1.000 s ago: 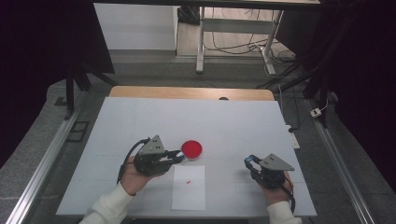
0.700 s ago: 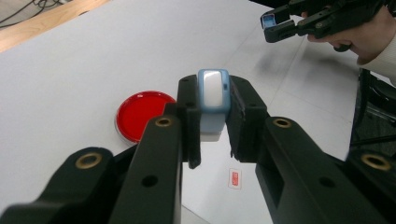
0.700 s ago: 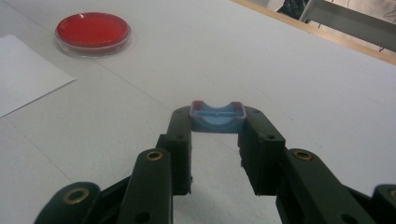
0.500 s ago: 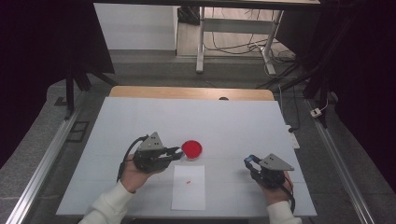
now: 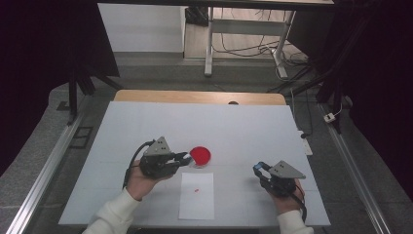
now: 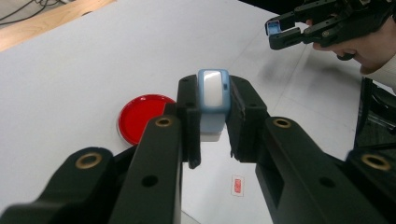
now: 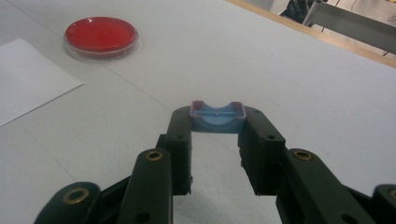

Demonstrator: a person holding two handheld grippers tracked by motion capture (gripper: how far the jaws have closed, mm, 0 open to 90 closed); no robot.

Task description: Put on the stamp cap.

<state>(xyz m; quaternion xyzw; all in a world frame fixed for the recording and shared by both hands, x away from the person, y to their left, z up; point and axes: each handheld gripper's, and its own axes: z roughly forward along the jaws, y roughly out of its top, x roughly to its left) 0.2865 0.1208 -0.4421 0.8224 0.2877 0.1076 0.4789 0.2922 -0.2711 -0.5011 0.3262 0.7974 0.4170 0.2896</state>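
Left gripper point(image 5: 183, 158) is clamped on a stamp point(image 6: 213, 100), a small blue-and-white block held upright between the jaw tips. In the left gripper view the stamp's white base sticks out below the blue casing. The red dish point(image 5: 200, 155) lies on the table point(image 5: 243, 126) just ahead of this gripper's tips and a little to their left in its own view; from the high view the tips look nearly at the dish rim, contact cannot be told. A white sheet point(image 5: 196, 195) lies just below and beside the left gripper, bearing a small red mark point(image 5: 196, 190).

Right gripper point(image 5: 258, 169) is clamped on a blue cap point(image 7: 217, 116), an open, shallow tray-like piece spanning the gap between its jaw tips. It is held low over the table, well apart from the dish, which lies far ahead to its left in the right gripper view point(image 7: 101, 34). The sheet's corner lies to that gripper's left point(image 7: 32, 79).
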